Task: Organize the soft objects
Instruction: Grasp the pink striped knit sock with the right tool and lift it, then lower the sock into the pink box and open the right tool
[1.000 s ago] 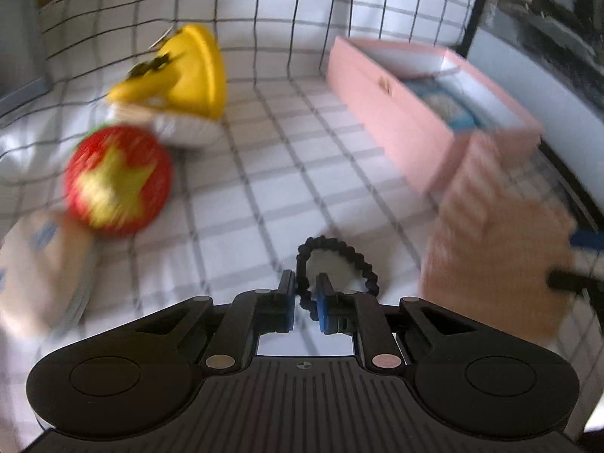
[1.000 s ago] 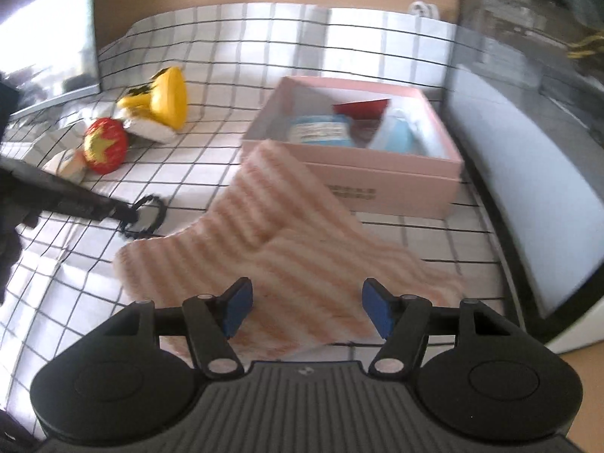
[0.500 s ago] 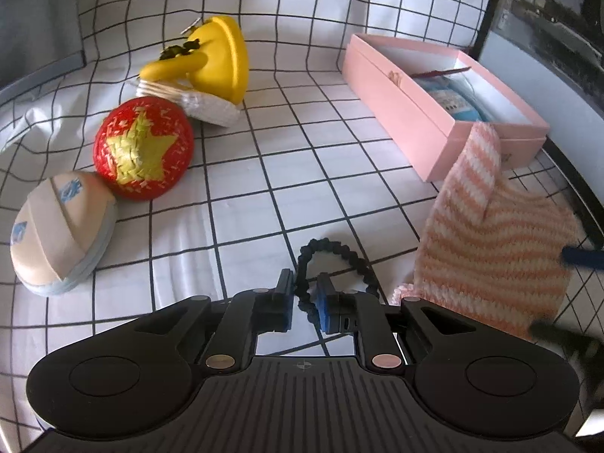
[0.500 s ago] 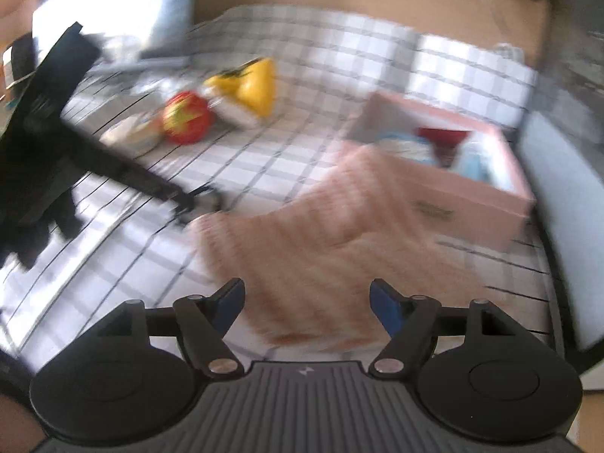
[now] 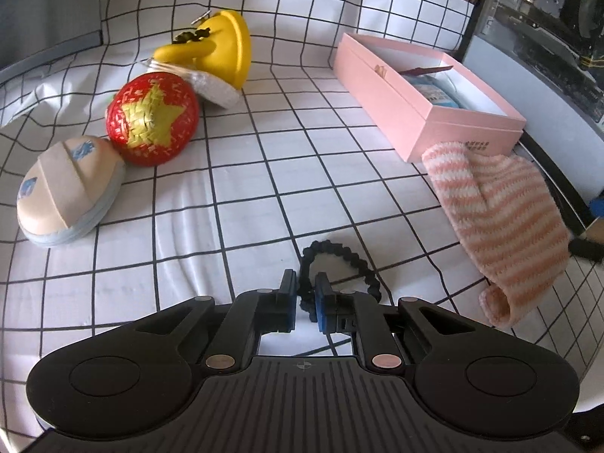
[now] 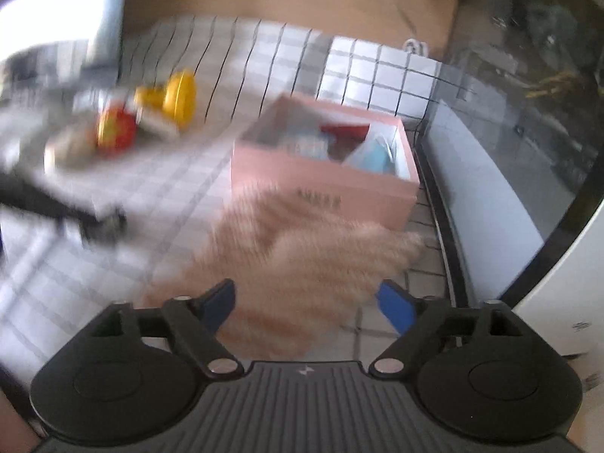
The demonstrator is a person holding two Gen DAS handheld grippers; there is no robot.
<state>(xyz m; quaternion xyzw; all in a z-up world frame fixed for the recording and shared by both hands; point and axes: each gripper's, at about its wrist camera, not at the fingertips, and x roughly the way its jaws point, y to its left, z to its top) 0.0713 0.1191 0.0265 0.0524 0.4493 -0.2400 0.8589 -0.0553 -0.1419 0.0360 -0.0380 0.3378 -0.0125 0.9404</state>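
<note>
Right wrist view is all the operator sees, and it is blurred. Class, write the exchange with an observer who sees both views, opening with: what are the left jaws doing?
Observer: The left gripper has its jaws shut on a black hair tie.
Operator: What lies beside the red ball?
Observer: A beige and blue cushion, close against the red ball.
Operator: Does the striped cloth reach the box?
Observer: Yes, the striped cloth lies against the pink box at its near end.
</note>
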